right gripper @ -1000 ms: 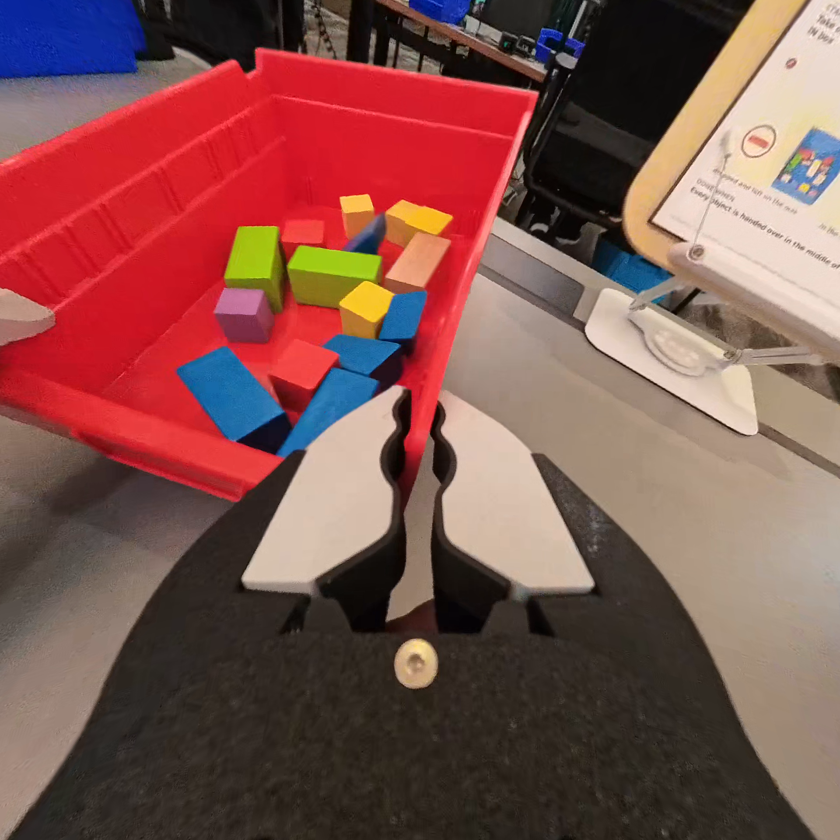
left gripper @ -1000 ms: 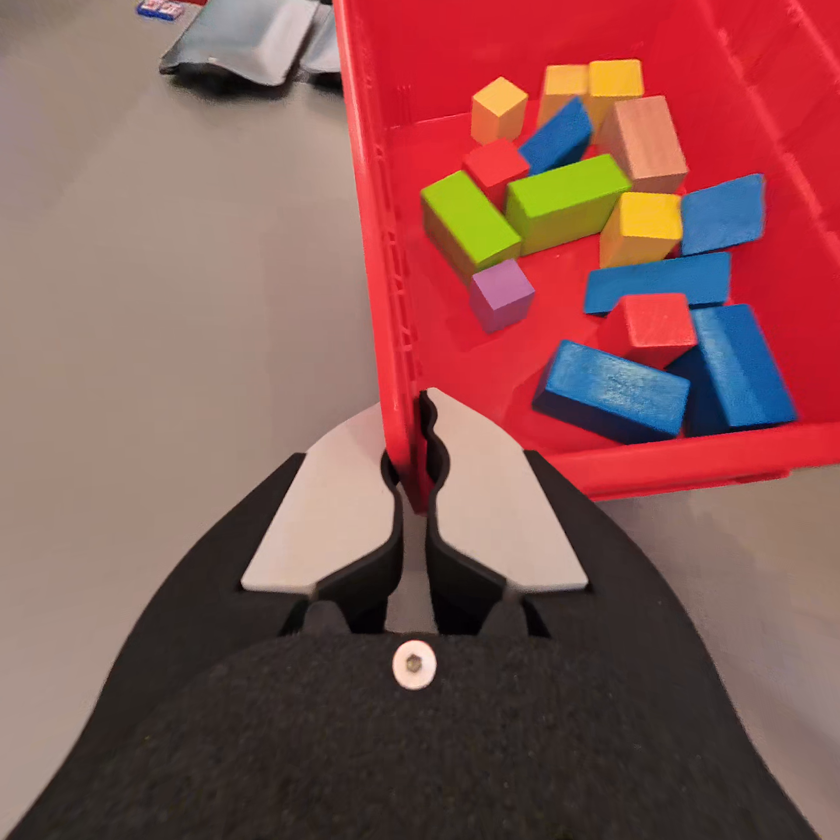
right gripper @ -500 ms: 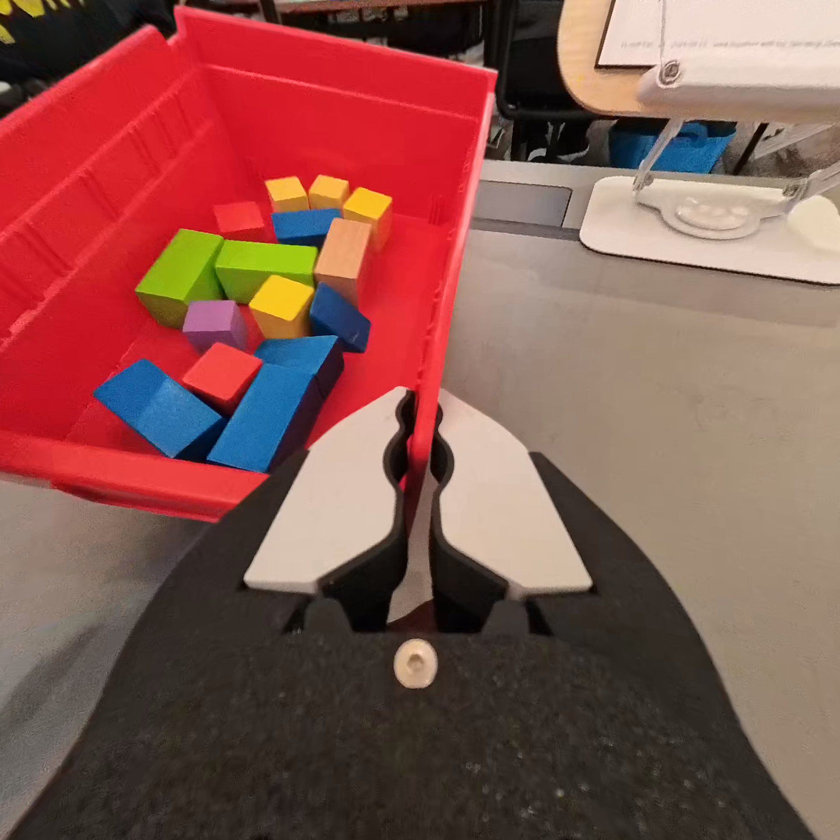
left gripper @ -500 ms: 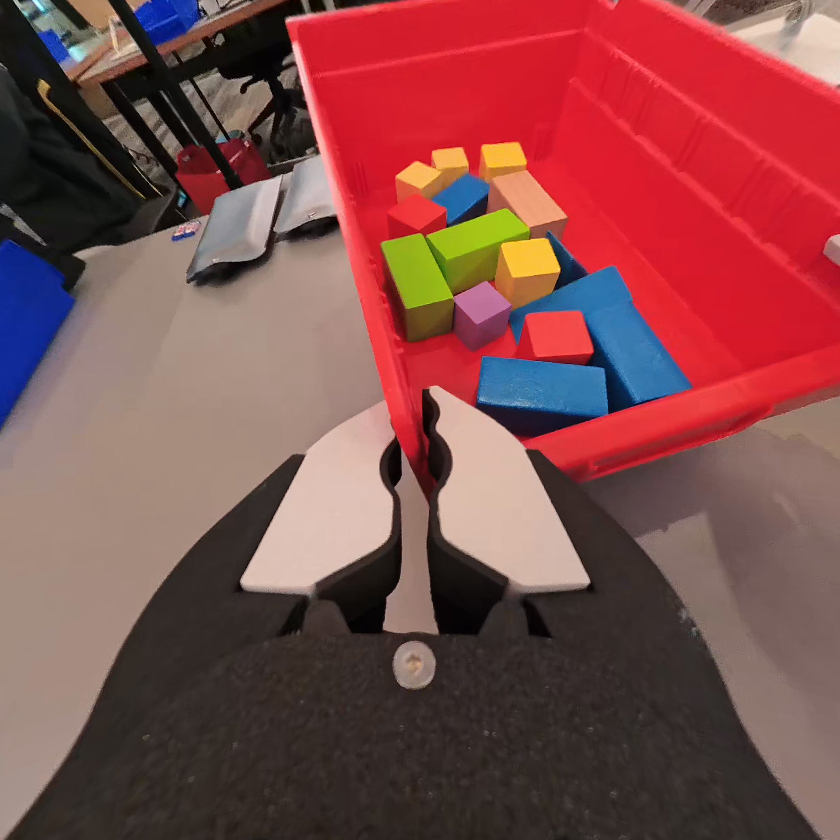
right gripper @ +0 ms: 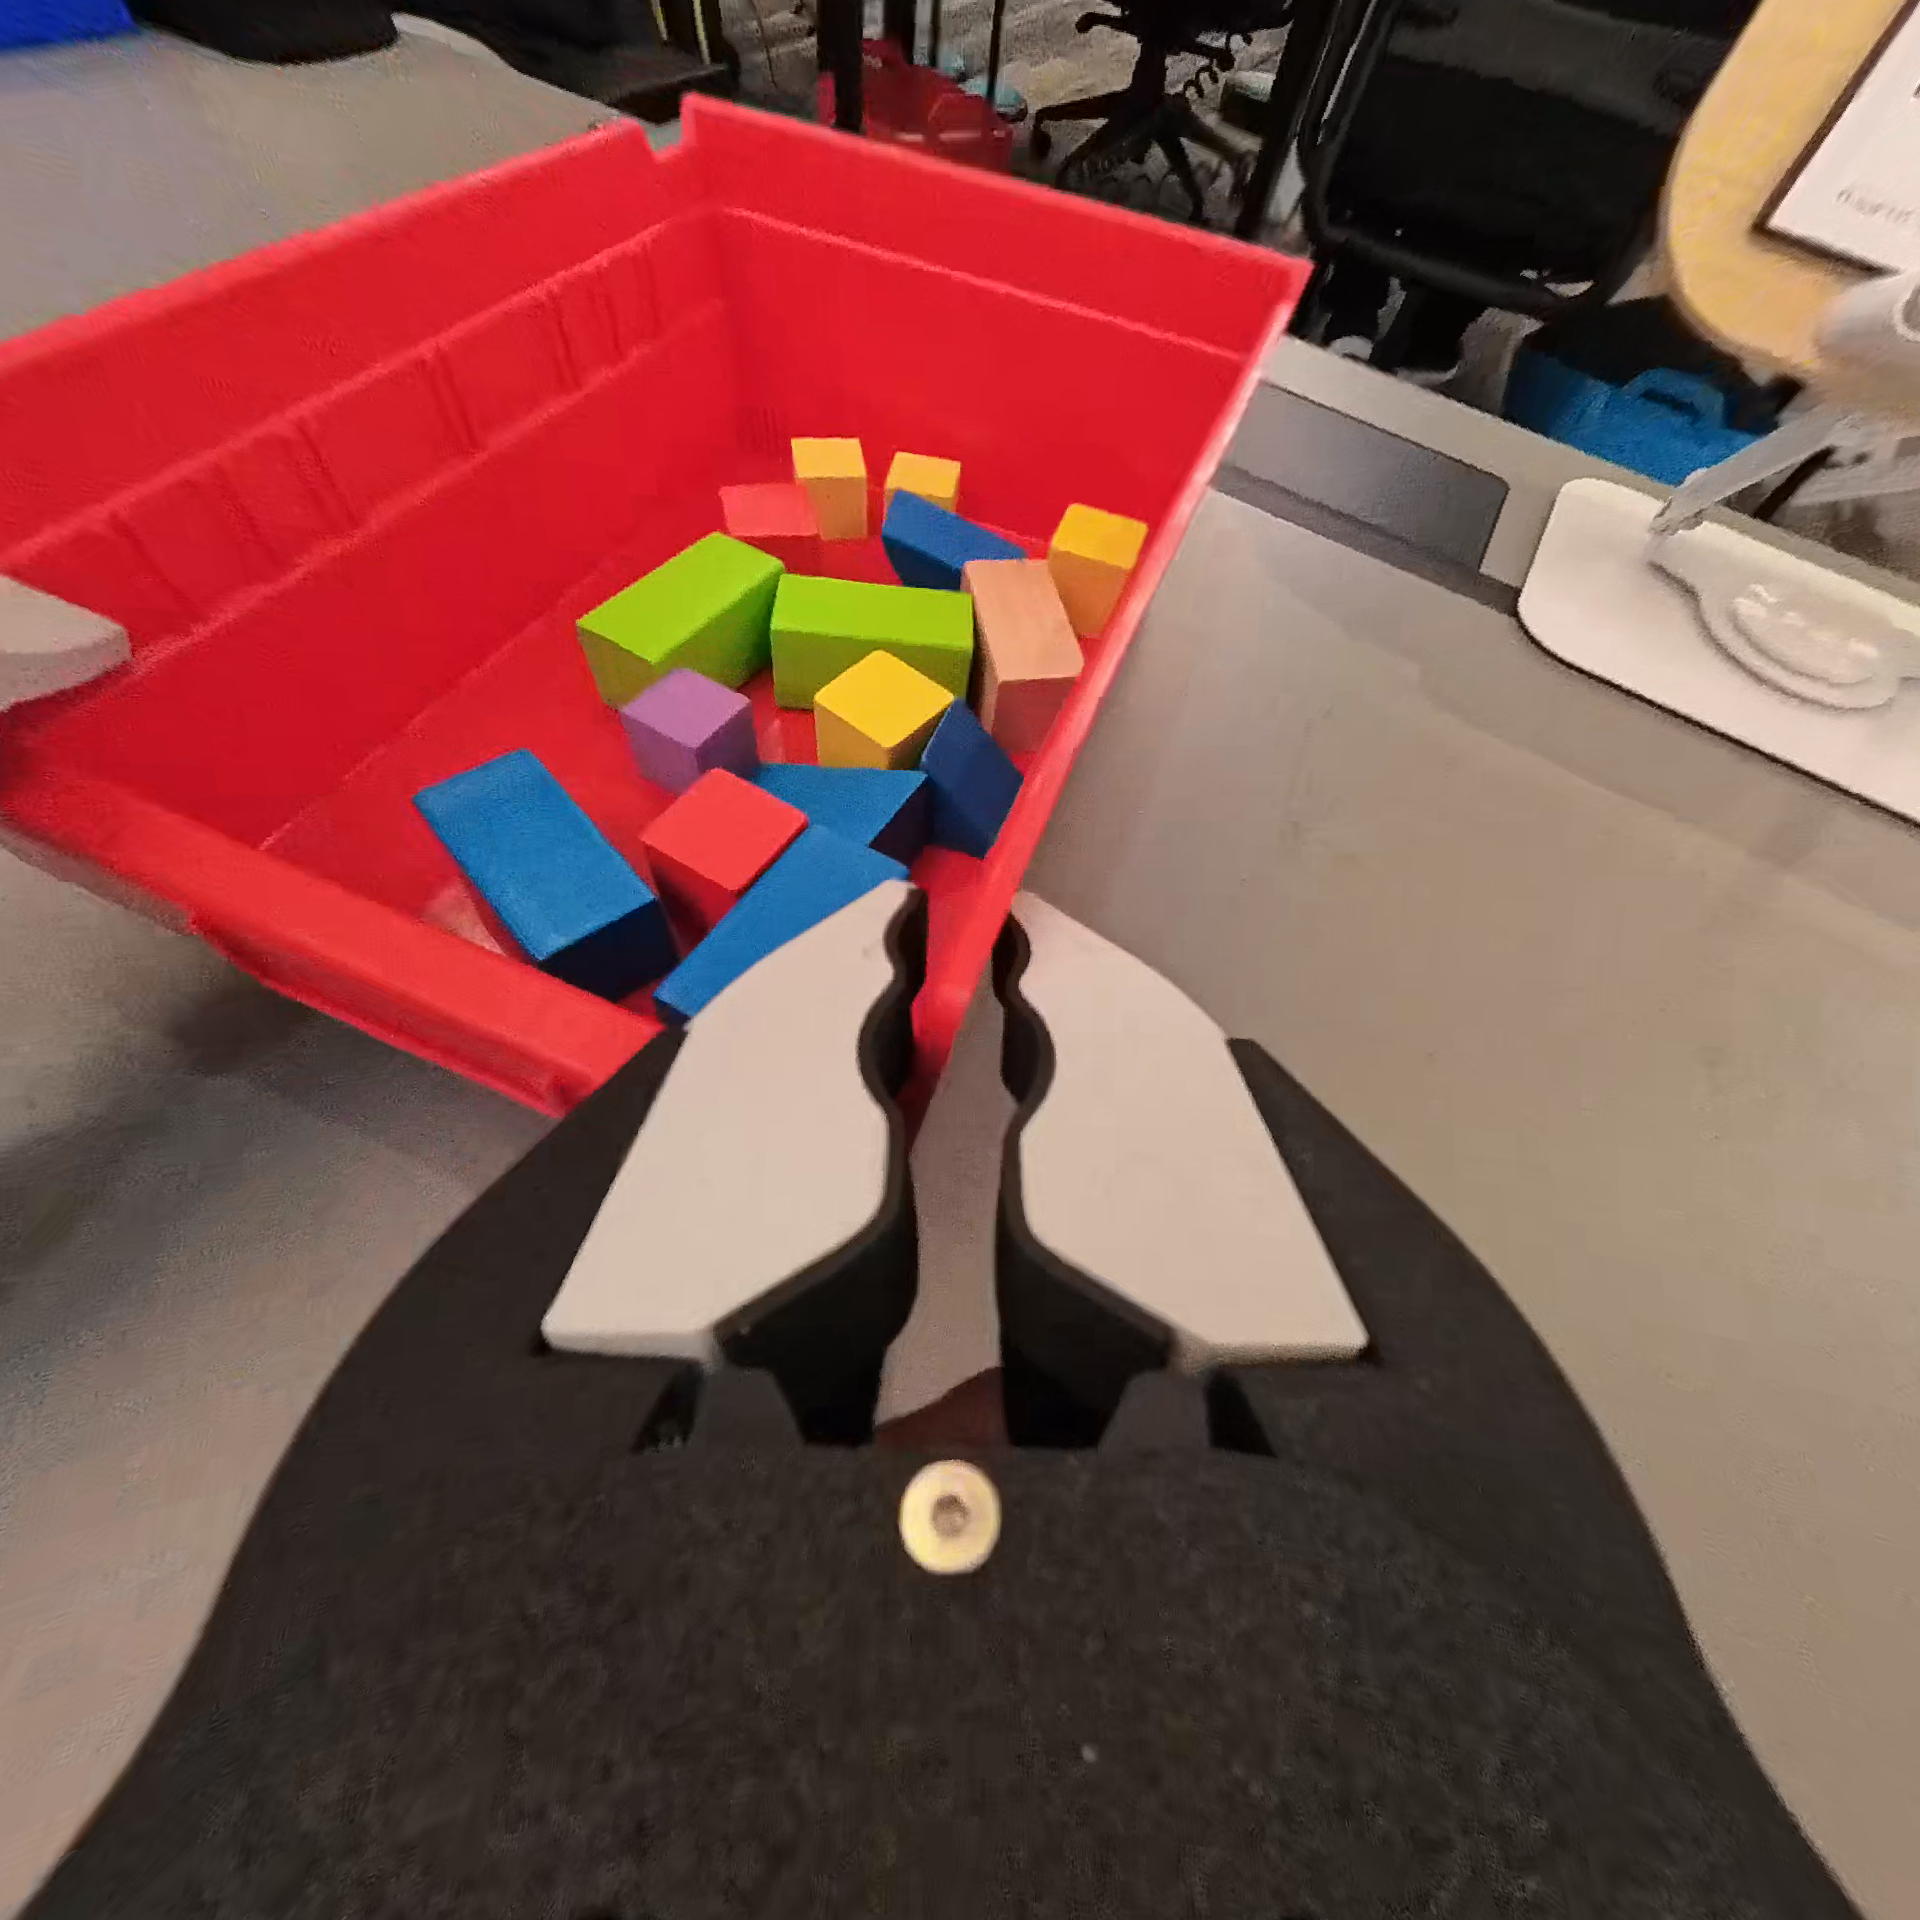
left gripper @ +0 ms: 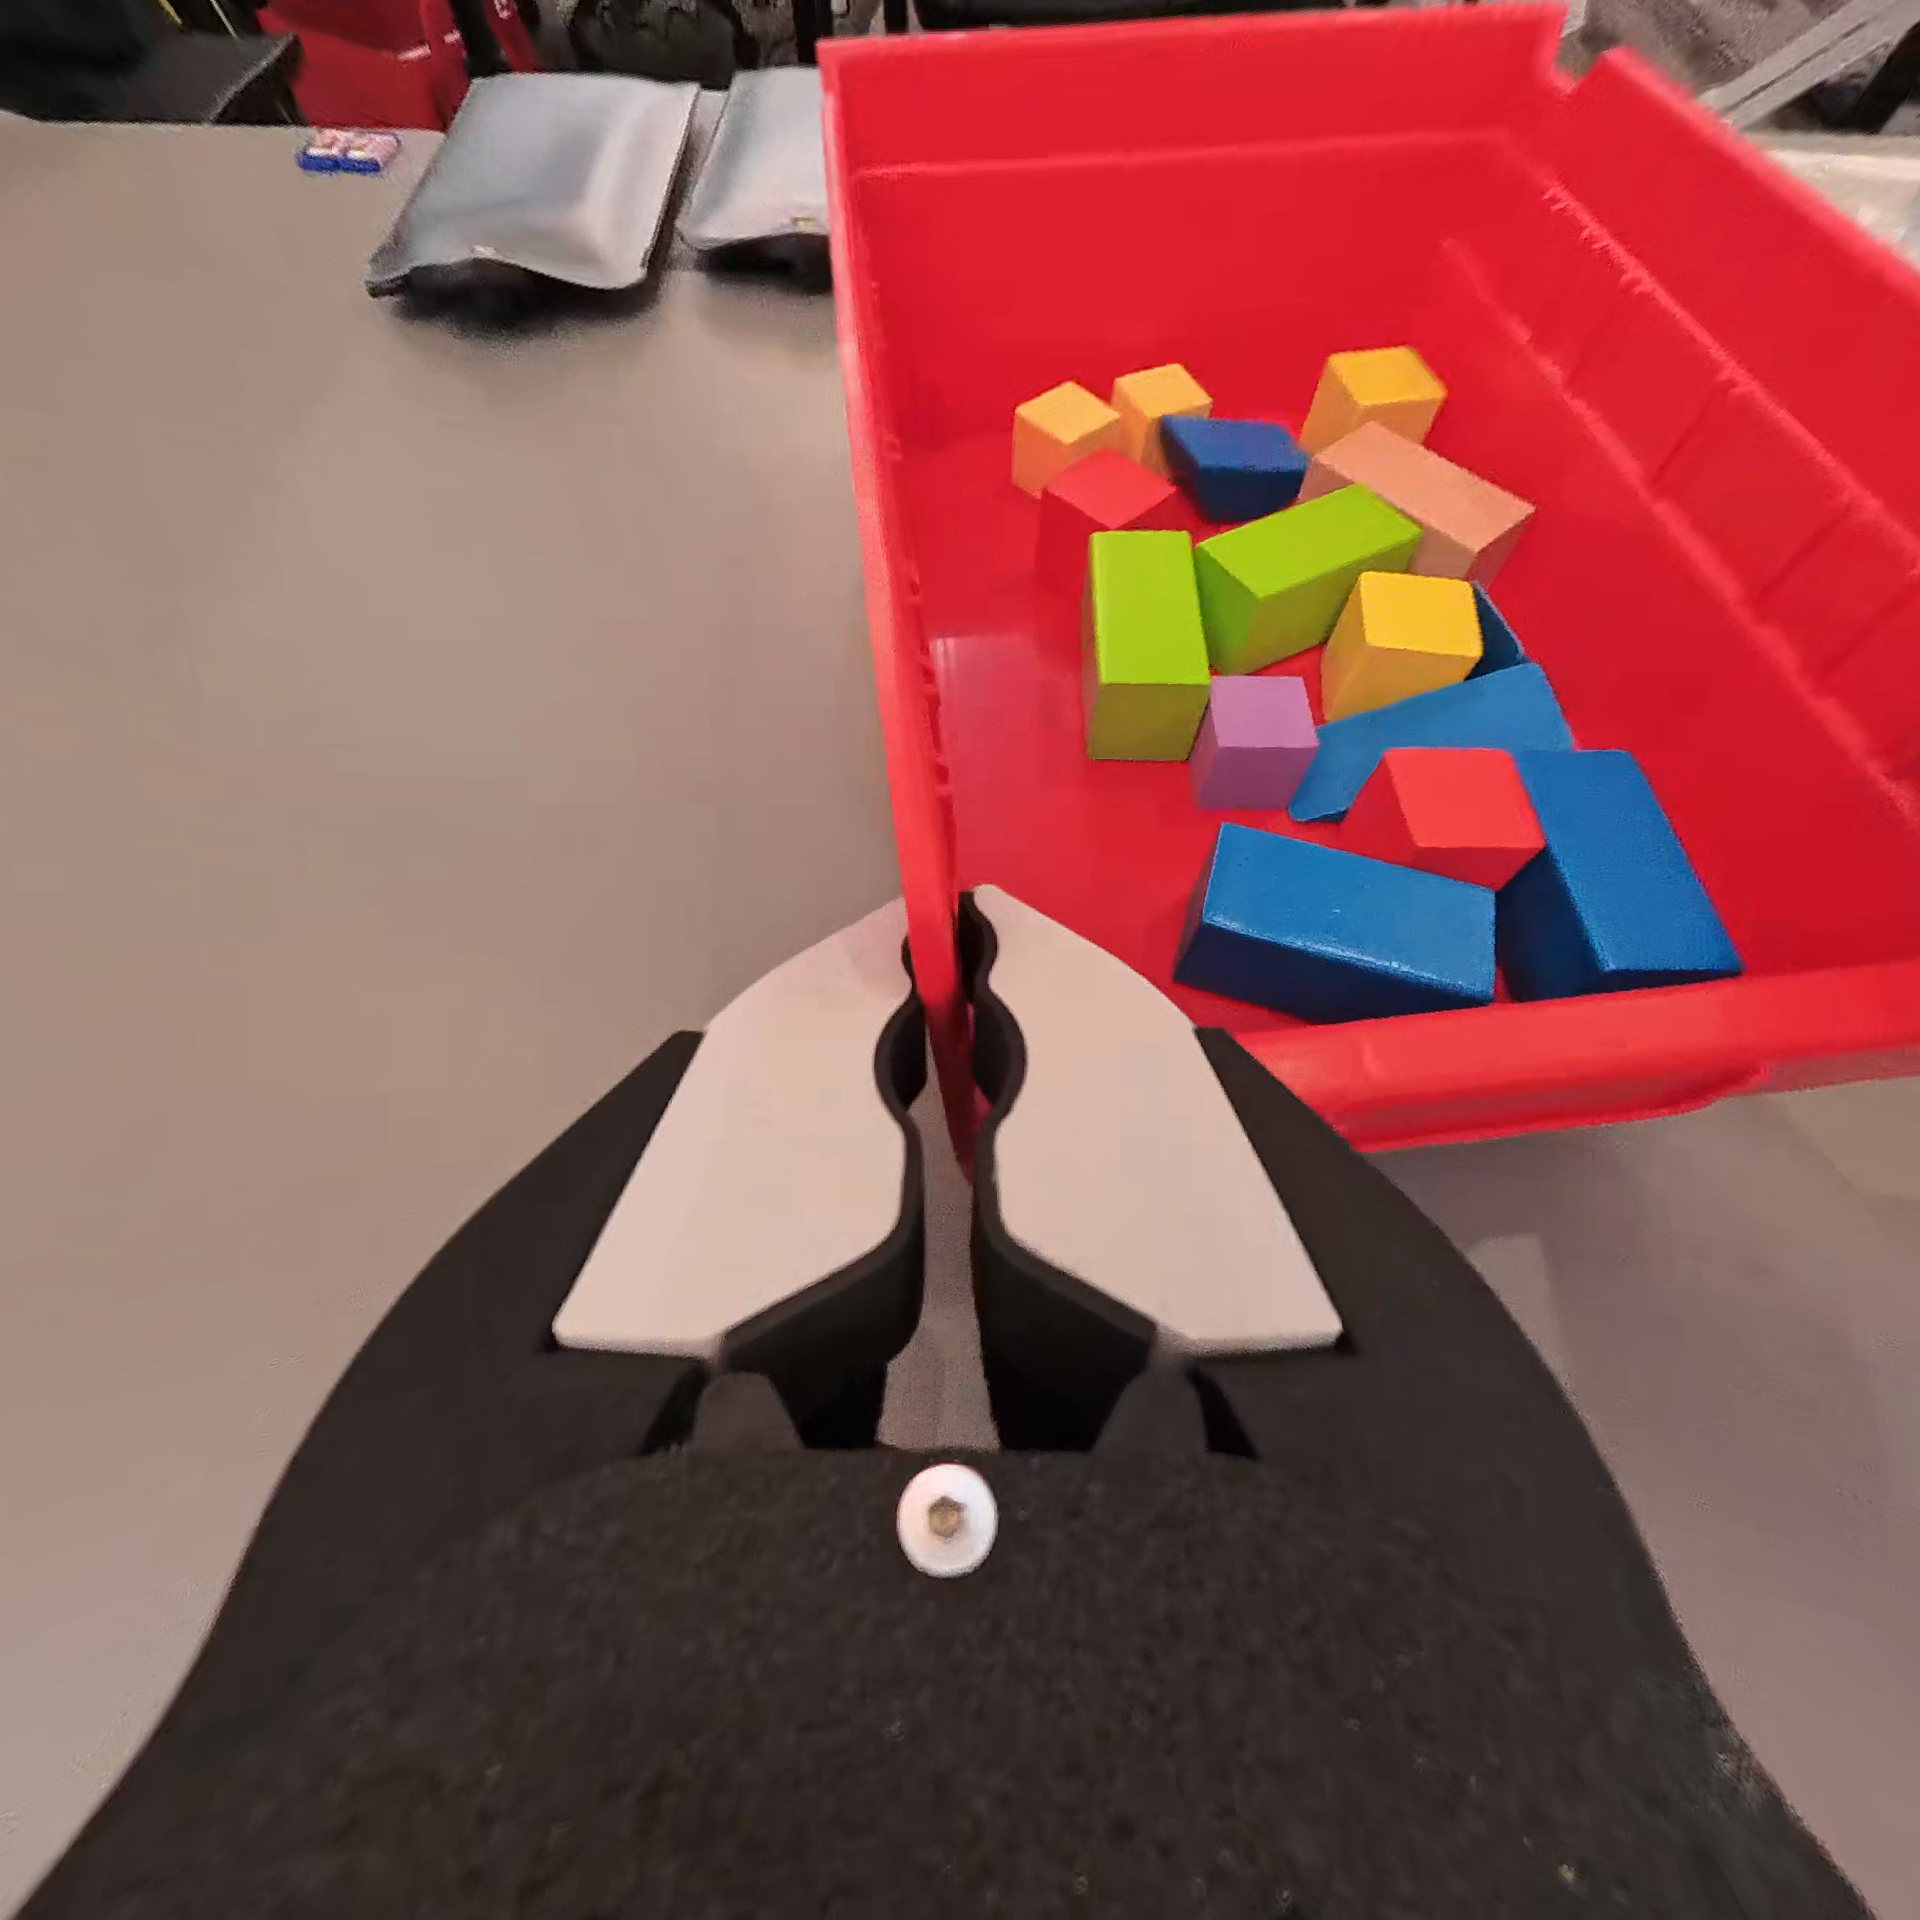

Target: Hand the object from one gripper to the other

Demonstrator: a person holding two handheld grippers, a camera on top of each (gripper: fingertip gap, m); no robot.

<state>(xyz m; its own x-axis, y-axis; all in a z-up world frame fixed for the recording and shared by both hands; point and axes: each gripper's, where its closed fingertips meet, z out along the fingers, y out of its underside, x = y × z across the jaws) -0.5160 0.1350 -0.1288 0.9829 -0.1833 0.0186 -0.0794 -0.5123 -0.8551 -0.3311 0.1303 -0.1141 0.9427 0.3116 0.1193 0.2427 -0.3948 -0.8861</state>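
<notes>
Grey table point(left gripper: 416, 675); both claws clamp red bin point(left gripper: 1351, 187).

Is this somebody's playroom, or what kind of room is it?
More likely an office or lab workroom: a grey table, wheeled office chairs behind it, and a document stand. The blocks sit in a red storage bin.

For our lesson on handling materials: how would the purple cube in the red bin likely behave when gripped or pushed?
The purple cube looks like painted wood, so probably rigid and fairly light. Its flat faces suggest sliding rather than rolling. Blocks touch it, so pushing would likely nudge the green block beside it.
</notes>
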